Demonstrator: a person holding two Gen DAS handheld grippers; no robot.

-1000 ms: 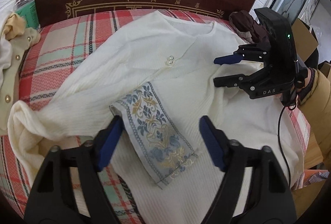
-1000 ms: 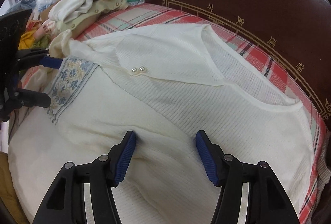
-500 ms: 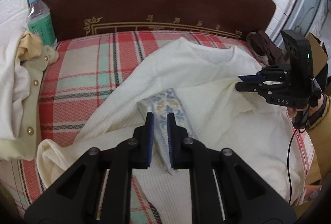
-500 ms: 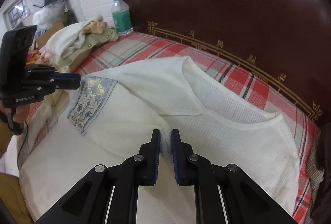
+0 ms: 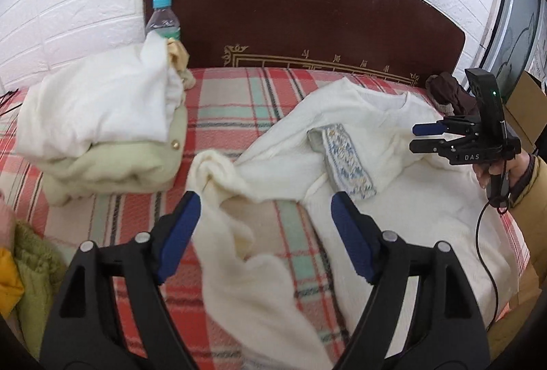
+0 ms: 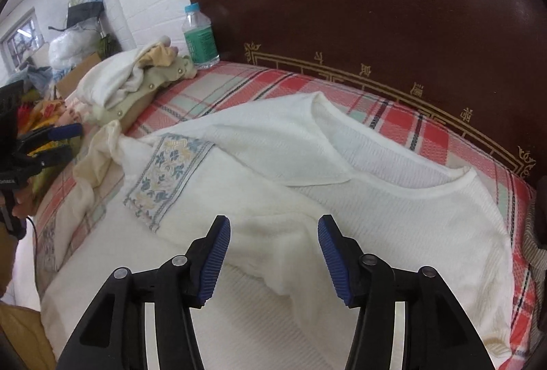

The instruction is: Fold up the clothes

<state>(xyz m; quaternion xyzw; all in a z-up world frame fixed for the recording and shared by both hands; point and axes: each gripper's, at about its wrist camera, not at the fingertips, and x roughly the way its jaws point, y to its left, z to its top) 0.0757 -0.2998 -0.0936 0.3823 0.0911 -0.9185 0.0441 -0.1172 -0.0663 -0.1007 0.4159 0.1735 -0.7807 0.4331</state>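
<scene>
The cream sweater (image 6: 393,216) lies half folded on the plaid bed (image 5: 239,89), one sleeve trailing at seven o'clock. Both tongs, left (image 5: 263,233) and right (image 6: 273,253), are spread and hold nothing. Any next pinch should catch the loose sleeve (image 5: 239,253) near its cuff, taking one layer only.

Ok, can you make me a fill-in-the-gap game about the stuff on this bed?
1. The clear plastic water bottle has a ____ cap.
2. The cream knitted sweater lies on a red checked ____.
3. The sweater's flowery blue-and-gold cuff band rests on the sweater's ____.
4. Both the left gripper and the right gripper have their jaws ____.

Missing words: blue; blanket; body; open
</scene>
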